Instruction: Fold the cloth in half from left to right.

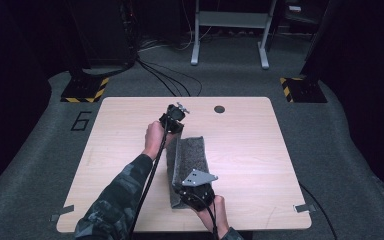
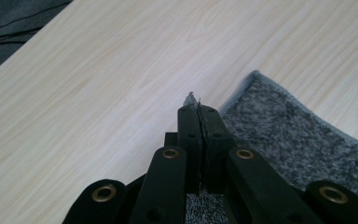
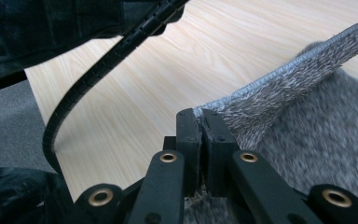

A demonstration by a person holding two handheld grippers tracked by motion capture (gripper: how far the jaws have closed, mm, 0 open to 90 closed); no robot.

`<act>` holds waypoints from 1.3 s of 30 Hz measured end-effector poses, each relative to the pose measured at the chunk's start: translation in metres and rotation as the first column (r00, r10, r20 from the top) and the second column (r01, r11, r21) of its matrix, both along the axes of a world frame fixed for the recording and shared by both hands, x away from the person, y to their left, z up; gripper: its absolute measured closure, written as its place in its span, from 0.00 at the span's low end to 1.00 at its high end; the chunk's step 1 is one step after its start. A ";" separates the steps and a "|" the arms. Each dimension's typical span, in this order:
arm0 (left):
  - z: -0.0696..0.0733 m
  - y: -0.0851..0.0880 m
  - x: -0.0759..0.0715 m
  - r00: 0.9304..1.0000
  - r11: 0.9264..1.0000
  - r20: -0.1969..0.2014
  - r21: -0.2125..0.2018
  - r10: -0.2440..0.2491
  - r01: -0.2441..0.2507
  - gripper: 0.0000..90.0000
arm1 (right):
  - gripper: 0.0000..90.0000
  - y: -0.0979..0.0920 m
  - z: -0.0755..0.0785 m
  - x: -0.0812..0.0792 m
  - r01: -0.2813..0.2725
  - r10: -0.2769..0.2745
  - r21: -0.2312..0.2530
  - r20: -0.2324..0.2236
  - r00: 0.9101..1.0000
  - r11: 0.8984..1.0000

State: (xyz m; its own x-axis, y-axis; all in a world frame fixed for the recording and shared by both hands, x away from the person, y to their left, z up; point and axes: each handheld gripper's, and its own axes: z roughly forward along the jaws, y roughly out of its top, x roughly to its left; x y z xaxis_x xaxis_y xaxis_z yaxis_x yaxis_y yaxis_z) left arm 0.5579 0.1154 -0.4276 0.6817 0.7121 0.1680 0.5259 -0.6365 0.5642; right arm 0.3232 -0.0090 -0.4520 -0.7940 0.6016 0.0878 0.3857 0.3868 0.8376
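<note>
A grey fuzzy towel point(image 1: 190, 160) lies on the light wooden table point(image 1: 250, 150), with its left side lifted and folded toward the right. My left gripper point(image 1: 176, 131) is shut on the towel's far left corner; in the left gripper view a tip of cloth pokes out between the closed jaws of that gripper point(image 2: 198, 108), and the towel point(image 2: 289, 130) spreads to the right. My right gripper point(image 1: 184, 192) is shut on the near left corner. In the right gripper view the stitched edge of the towel point(image 3: 289, 79) runs up and right from that gripper point(image 3: 200, 114).
A small dark round hole point(image 1: 219, 109) sits in the table near its far edge. The left gripper's cable point(image 3: 98, 74) trails past the sleeve point(image 1: 115, 200). Grey floor, black cables point(image 1: 170, 80) and a metal frame point(image 1: 230, 30) lie beyond the table.
</note>
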 end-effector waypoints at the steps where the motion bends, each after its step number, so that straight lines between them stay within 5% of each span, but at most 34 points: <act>1: -0.002 -0.002 0.000 1.000 1.000 -0.002 0.004 -0.003 0.003 0.98 | 0.96 -0.002 -0.002 0.000 0.004 -0.004 -0.001 -0.002 1.000 1.000; 17: -0.023 -0.033 0.010 0.999 0.999 -0.042 0.022 -0.026 0.027 0.97 | 0.95 -0.034 -0.018 0.000 0.087 -0.089 -0.040 -0.057 0.994 0.995; 27: -0.030 -0.050 0.011 0.998 0.999 -0.054 -0.003 -0.035 0.034 0.97 | 0.93 -0.054 -0.030 -0.002 0.140 -0.145 -0.067 -0.085 0.986 0.988; 30: -0.033 -0.053 0.011 0.998 0.999 -0.056 -0.033 -0.035 0.033 0.85 | 0.90 -0.060 -0.032 -0.003 0.154 -0.161 -0.080 -0.093 0.983 0.985; 35: -0.027 -0.051 0.008 0.998 0.996 -0.053 -0.088 -0.025 0.020 0.50 | 0.81 -0.074 -0.042 -0.005 0.199 -0.214 -0.117 -0.132 0.968 0.973; 39: -0.020 -0.040 0.004 0.999 0.994 -0.042 -0.114 -0.010 0.005 0.37 | 0.71 -0.090 -0.048 -0.007 0.228 -0.251 -0.153 -0.152 0.956 0.962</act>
